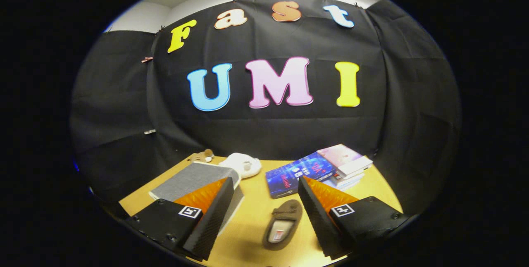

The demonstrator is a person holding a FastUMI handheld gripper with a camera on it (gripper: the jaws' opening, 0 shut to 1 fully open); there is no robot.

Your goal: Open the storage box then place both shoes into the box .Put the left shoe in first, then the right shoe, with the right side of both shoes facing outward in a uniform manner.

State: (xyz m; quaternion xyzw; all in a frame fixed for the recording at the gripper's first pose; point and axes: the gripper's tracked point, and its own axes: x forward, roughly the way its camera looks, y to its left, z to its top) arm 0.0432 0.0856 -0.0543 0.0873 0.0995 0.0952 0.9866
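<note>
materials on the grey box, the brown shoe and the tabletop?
Grey rectangular storage box: looks fabric-covered, matte, with a fine woven speckle on the closed lid. Brown slip-on shoe, on the table between the open fingers of the gripper: soft matte upper, maybe suede or felt; a paler insole shows. Yellow-tan tabletop: smooth, faint sheen, likely laminate or wood veneer; can't tell which.

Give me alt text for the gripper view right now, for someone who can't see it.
The open, empty tool hovers over a wooden table, with a brown shoe lying between its fingers. A grey storage box with its lid closed sits beside the left finger; beyond it are a white object and a stack of books.
</note>
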